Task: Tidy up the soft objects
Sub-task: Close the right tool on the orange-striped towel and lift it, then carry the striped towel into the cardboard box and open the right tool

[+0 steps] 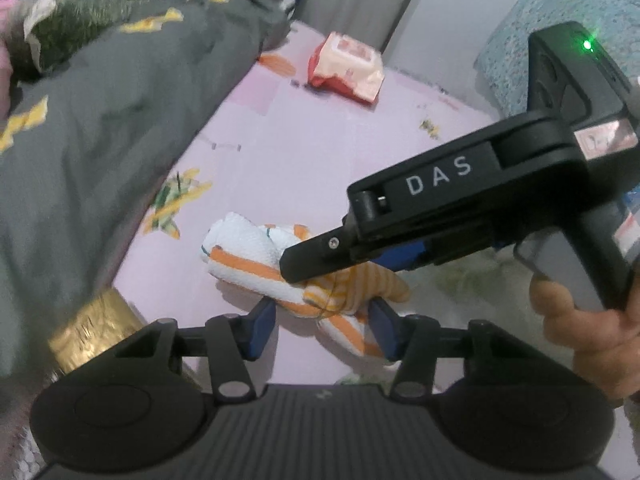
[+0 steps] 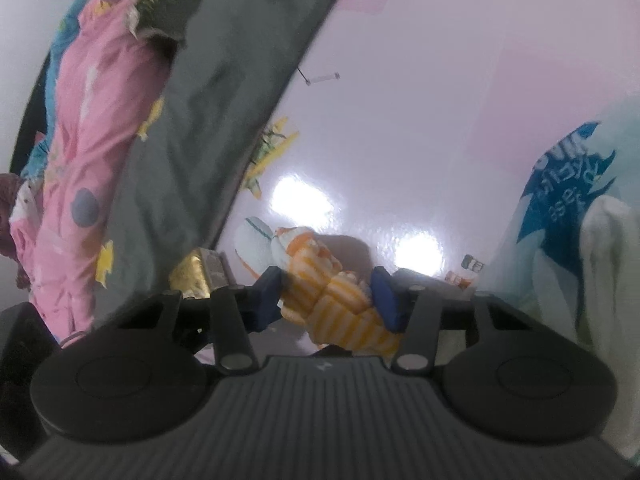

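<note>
A small bundle of white cloth with orange bands [image 1: 256,264] lies on a glossy pale pink sheet [image 1: 320,152], and a yellow-and-white striped soft piece [image 2: 340,300] is bunched against its near end. Both grippers meet at this bundle. The left gripper [image 1: 324,326] straddles the near tail of the white and orange cloth, its blue pads [image 1: 262,326] narrow and pressing the fabric on either side. The right gripper [image 2: 326,298], a black tool marked DAS in the left wrist view, comes in from the right with a hand [image 1: 588,328] on its handle; its blue pads [image 2: 386,300] sit close against the striped piece and pinch it between them.

To the left, a dark grey quilt with yellow patches [image 1: 120,120] runs along the sheet, its edge passing just beside the bundle. A shiny gold-wrapped block [image 1: 92,328] sits at that edge, near the left gripper. Beyond the quilt in the right wrist view lies a pink garment [image 2: 92,140].

Ahead of the bundle the pink sheet is open up to a red and white plastic packet [image 1: 346,68], well apart from the cloth. A teal textured cushion [image 1: 560,32] bounds the far right, and a white bag with blue print [image 2: 568,184] lies on the right side.
</note>
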